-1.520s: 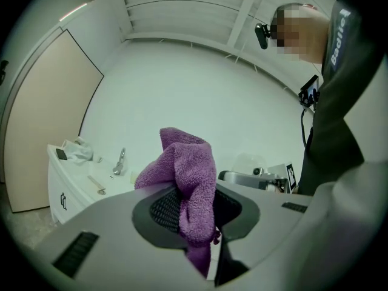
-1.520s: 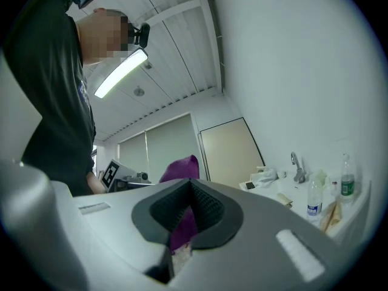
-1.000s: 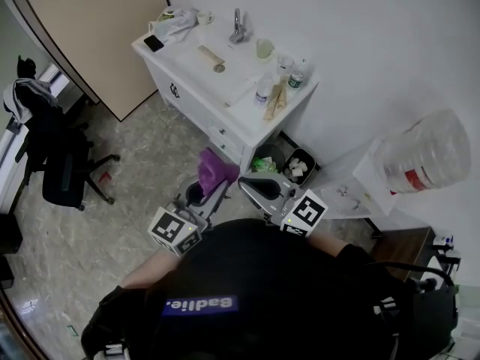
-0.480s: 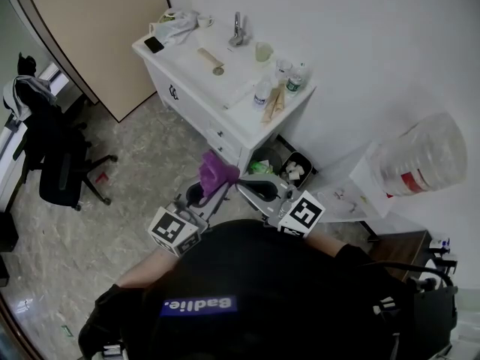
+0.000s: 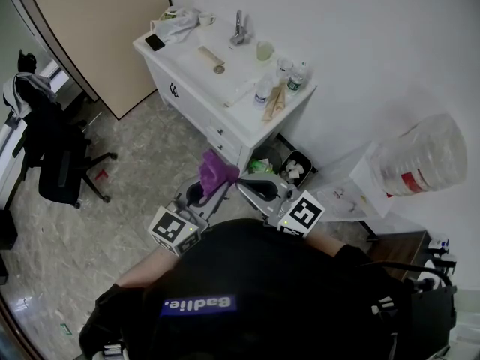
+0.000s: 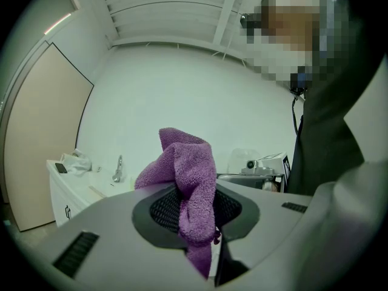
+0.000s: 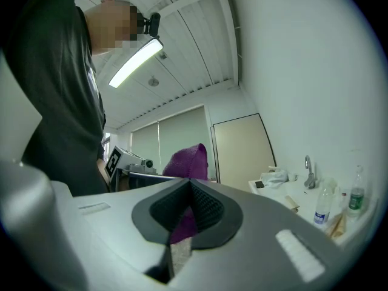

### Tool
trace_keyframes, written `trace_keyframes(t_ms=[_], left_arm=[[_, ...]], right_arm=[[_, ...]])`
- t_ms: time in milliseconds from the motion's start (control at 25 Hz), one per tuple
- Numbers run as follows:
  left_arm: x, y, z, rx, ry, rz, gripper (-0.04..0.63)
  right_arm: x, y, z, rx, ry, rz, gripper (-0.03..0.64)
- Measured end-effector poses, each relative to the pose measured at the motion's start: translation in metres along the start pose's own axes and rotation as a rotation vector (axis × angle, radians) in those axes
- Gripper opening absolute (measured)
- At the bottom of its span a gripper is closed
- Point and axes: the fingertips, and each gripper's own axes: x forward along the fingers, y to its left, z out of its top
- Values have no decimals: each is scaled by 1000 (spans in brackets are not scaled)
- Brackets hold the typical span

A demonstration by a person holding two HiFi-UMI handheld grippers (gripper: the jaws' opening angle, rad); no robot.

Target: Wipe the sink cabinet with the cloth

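Cloth (image 5: 217, 170) was purple terry, bunched into a floppy lump and pinched tight in the left gripper (image 5: 204, 190), up in the air. Right gripper (image 5: 253, 185), just beside it, had its jaws pressed together on nothing. Both sat well apart from the sink cabinet (image 5: 196, 105), so I'd say wiping hadn't started: no contact, whole cabinet left to do, and bottles (image 5: 262, 92) cluttering its top.

Cloth (image 5: 216, 169) sits in left claw (image 5: 212, 184) before sink cabinet (image 5: 196, 100), apparently well apart.
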Motion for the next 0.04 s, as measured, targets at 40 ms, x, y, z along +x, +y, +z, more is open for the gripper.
trace_keyframes(t_ms=[40], left_arm=[[0,1,-1,0,-5,3,84]], right_arm=[[0,0,-1,-2,1,-1,-5]])
